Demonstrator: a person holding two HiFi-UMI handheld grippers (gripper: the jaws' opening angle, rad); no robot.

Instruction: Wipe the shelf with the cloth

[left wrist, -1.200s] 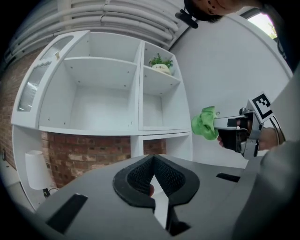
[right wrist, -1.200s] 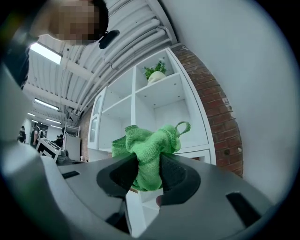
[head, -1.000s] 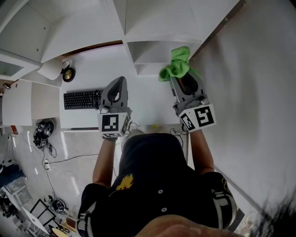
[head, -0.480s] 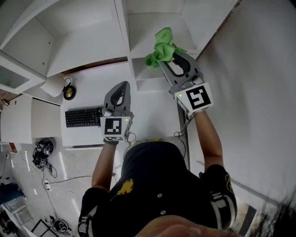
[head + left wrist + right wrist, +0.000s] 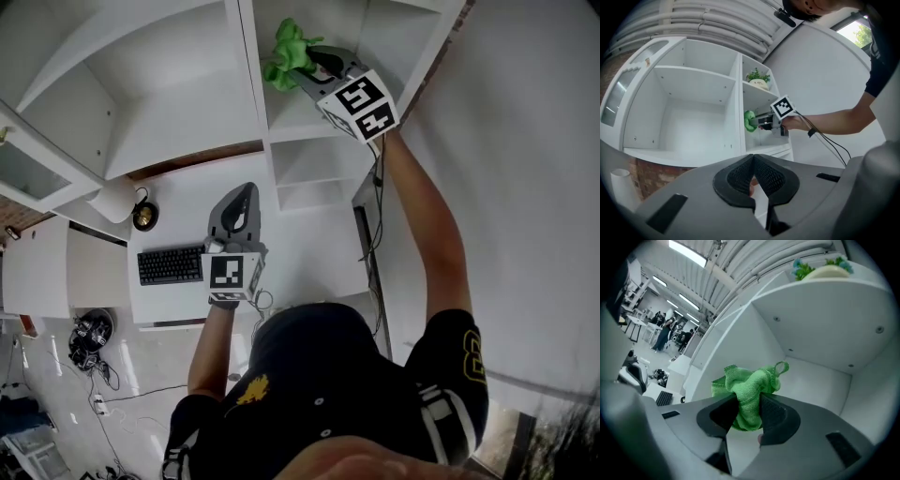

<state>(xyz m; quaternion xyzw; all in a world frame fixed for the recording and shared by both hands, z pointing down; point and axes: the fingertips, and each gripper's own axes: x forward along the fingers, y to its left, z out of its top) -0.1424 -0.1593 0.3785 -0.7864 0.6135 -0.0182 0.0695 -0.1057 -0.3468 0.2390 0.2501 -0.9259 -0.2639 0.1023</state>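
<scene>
A crumpled green cloth [image 5: 750, 386] sits pinched between my right gripper's [image 5: 749, 412] jaws, which are shut on it. In the head view the right gripper [image 5: 298, 71] is raised at arm's length, and the cloth [image 5: 286, 52] is inside a narrow white shelf compartment [image 5: 319, 111] near its left wall. The left gripper view shows the same cloth [image 5: 749, 121] at that compartment's mouth, just right of the divider. My left gripper [image 5: 244, 190] hangs lower over the white desk, shut with nothing in it [image 5: 753, 169].
A potted plant [image 5: 758, 77] stands on the shelf above the cloth's compartment. A wide white compartment [image 5: 689, 117] lies to the left. On the desk [image 5: 309, 248] below are a black keyboard [image 5: 170, 265], a paper roll [image 5: 111, 199] and a small round dark object [image 5: 143, 217].
My right gripper has risen with the cloth from the low shelf by the desk into a higher compartment, arm stretched out. The left gripper has barely moved.
</scene>
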